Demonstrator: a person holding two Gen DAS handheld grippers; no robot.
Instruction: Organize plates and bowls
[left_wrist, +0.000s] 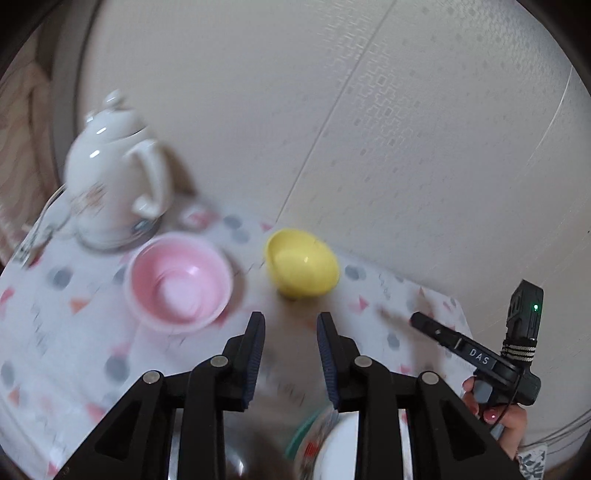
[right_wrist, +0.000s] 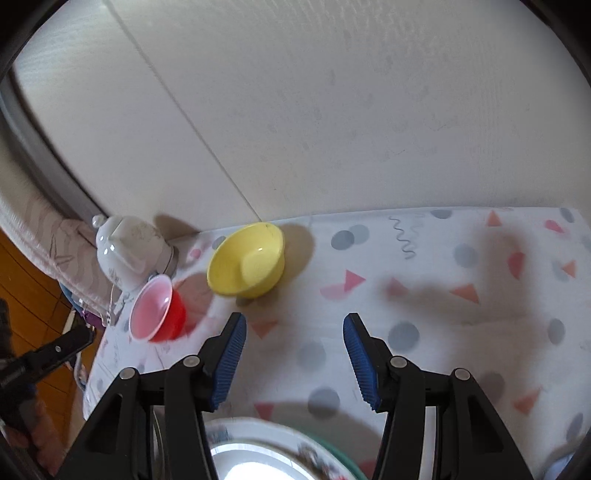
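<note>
Both grippers hover empty: left gripper (left_wrist: 290, 325) narrow, right gripper (right_wrist: 295, 332) wide. Small yellow plastic bowl (right_wrist: 246, 260) sits near the wall; nudged, it could skid into the white ceramic teapot (right_wrist: 127, 253).

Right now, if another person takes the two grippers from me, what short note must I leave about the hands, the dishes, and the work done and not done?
Left gripper: open, empty, above the cloth.
Right gripper: open, empty, above the cloth.
Pink bowl and yellow bowl stand apart on the tablecloth, not nested. The teapot stands behind the pink bowl.
A patterned plate lies near you, under the grippers, with a green rim showing beneath it, so the plates seem stacked.
Done: probably the plates.
Left: bowls not yet stacked; the yellow bowl seems the nearest for either gripper.
</note>
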